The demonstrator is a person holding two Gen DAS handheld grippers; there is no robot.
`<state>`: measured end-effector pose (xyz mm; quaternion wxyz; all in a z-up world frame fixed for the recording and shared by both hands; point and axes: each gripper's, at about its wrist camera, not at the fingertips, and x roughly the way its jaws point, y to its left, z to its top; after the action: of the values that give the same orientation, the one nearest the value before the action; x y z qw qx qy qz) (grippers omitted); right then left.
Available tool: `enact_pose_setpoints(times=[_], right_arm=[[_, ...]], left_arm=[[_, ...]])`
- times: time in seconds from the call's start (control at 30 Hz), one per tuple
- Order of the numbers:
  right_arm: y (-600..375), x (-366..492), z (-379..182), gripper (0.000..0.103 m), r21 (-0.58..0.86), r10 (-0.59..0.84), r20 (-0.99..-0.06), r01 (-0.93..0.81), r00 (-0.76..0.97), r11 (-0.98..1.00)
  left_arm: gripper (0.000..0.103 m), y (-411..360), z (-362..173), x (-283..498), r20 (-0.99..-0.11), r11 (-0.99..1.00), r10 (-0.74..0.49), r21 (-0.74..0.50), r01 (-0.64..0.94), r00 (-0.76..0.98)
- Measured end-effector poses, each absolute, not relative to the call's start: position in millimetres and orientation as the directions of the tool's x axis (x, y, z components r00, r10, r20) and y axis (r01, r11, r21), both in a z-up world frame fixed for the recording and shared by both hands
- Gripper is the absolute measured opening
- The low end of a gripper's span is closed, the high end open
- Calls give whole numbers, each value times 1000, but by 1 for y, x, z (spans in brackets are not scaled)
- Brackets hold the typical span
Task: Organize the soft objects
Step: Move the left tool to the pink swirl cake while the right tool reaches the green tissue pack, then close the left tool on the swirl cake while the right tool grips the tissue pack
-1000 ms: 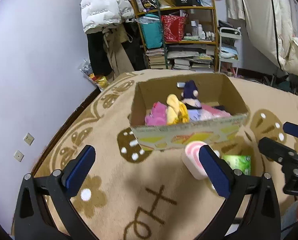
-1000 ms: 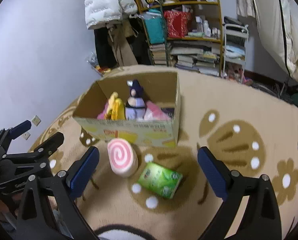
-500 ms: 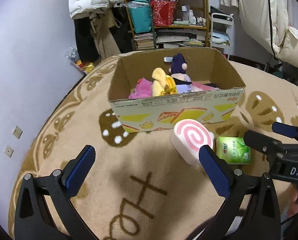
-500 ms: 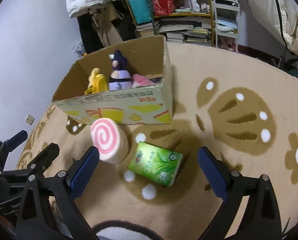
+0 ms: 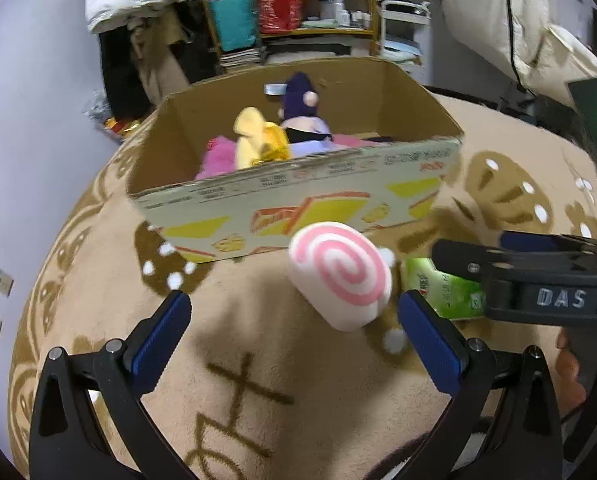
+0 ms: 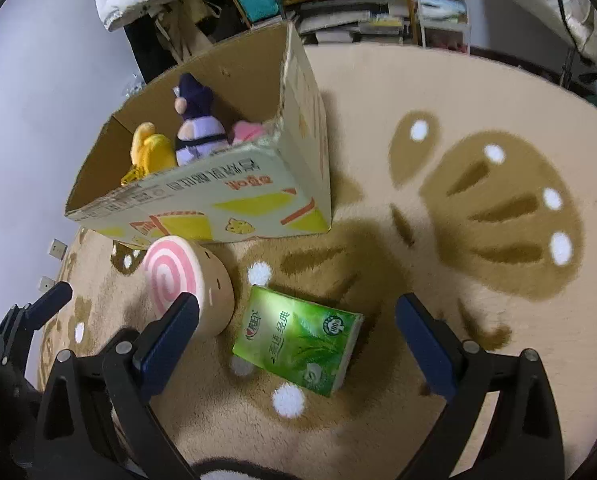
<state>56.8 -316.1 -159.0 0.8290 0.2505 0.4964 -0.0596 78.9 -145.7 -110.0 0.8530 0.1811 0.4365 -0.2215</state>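
A pink-and-white swirl roll plush (image 5: 340,276) lies on the rug in front of an open cardboard box (image 5: 298,216); it also shows in the right wrist view (image 6: 186,284). The box (image 6: 234,196) holds a yellow plush (image 5: 254,138), a purple plush (image 5: 300,114) and pink soft things (image 5: 218,156). A green tissue pack (image 6: 298,346) lies beside the roll, partly hidden in the left wrist view (image 5: 438,288). My left gripper (image 5: 294,332) is open, just short of the roll. My right gripper (image 6: 298,328) is open, with the tissue pack between its fingers.
The beige rug (image 6: 478,200) with brown mushroom and flower patterns covers the floor. Shelves (image 5: 298,8) with books, bags and clothes stand behind the box. A wall (image 5: 26,128) runs along the left.
Both grippers have moved forward and down toward the roll plush and the tissue pack, which now look larger and closer. Nothing has been gripped.
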Motion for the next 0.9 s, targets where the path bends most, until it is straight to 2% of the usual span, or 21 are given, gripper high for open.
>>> enact_pose_setpoints(times=[0.53,0.9], right_arm=[[-315,74,-202,103,370,216,-899,397,380,840],[-308,82,-211,100,335,202,-918,397,341,854]], left_arm=[[102,-170,-149,96,-862,796,-206,128,592,463],[102,-175,-162,103,-864,795,-178,155,587,470]])
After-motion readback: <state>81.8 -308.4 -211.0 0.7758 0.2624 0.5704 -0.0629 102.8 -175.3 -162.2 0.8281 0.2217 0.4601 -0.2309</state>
